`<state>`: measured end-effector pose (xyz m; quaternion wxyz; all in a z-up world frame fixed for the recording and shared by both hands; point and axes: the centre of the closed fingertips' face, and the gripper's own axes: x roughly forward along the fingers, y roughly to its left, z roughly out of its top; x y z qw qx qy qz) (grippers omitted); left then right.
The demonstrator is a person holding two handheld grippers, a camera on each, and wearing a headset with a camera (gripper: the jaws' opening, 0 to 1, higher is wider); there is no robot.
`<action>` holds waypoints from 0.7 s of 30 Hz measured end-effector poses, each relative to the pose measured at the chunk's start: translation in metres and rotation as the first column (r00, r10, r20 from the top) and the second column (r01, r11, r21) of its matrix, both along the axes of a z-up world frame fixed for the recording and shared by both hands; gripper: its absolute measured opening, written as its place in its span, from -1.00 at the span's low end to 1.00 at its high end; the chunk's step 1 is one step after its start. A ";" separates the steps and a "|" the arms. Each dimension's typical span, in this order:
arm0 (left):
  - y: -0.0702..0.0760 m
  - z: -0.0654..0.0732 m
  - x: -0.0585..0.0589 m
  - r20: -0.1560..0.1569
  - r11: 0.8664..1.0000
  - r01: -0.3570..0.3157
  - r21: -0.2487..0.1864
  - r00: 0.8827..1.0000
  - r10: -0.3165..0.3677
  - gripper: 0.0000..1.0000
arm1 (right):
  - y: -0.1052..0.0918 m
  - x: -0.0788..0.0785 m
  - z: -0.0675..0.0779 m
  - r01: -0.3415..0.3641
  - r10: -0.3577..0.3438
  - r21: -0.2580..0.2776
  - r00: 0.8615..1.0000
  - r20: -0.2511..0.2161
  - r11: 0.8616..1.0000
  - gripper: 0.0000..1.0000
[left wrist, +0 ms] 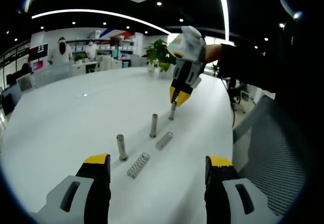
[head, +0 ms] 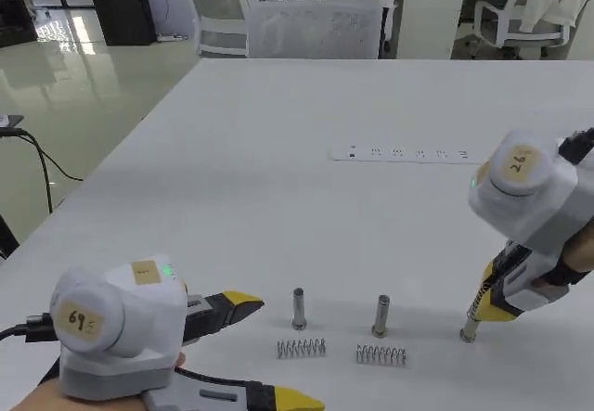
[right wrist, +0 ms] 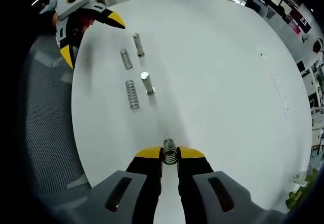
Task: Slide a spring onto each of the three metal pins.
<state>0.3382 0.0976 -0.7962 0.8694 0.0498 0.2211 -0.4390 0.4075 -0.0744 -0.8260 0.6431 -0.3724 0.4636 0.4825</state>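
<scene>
Three short metal pins stand in a row near the table's front: the left pin [head: 299, 309], the middle pin [head: 381, 316] and the right pin [head: 469, 333]. One loose spring [head: 302, 347] lies in front of the left pin, and another spring [head: 381, 355] in front of the middle one. My right gripper [head: 490, 305] is shut on a third spring [right wrist: 170, 150], which slants down onto the top of the right pin. My left gripper [head: 269, 351] stands open just left of the row, its jaws [left wrist: 158, 159] holding nothing.
A white power strip [head: 399, 154] lies flat farther back on the white table [head: 278, 179]. The table's left edge runs diagonally, with floor and a cable beyond it. Office chairs [head: 316, 29] stand past the far edge.
</scene>
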 end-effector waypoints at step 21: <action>0.000 -0.004 -0.001 -0.009 1.000 0.008 0.010 1.000 -0.008 0.44 | -0.001 0.000 -0.027 0.004 -0.004 0.001 1.000 -0.027 1.000 -0.75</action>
